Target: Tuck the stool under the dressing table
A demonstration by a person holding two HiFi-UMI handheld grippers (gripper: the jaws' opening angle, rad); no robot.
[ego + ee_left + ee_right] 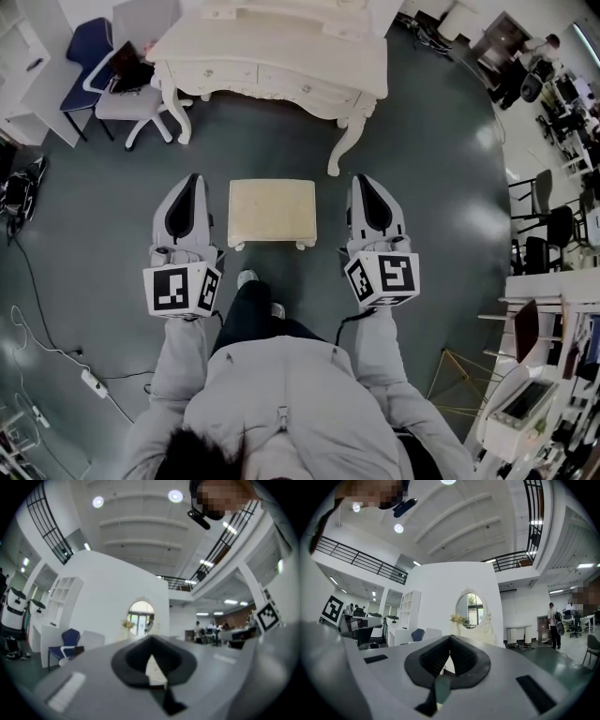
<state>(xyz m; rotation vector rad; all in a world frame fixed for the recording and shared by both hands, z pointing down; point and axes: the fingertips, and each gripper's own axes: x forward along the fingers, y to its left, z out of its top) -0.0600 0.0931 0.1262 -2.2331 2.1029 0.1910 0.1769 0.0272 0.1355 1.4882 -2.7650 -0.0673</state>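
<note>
Cream dressing table (281,70) is cut off at top, stool (272,212) before its front edge. Left gripper (193,180) and right gripper (362,180) flank the stool, both pressed together, empty.

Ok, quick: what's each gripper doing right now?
Left gripper: closed, holding nothing.
Right gripper: closed, holding nothing.
The stool sits between them, untouched.

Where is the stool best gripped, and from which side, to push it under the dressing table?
Likely by its two short side edges: left tongs from its left, right tongs from its right. The stool stands square between them, facing the gap under the dressing table. Both tongs are shut, so open them first.
</note>
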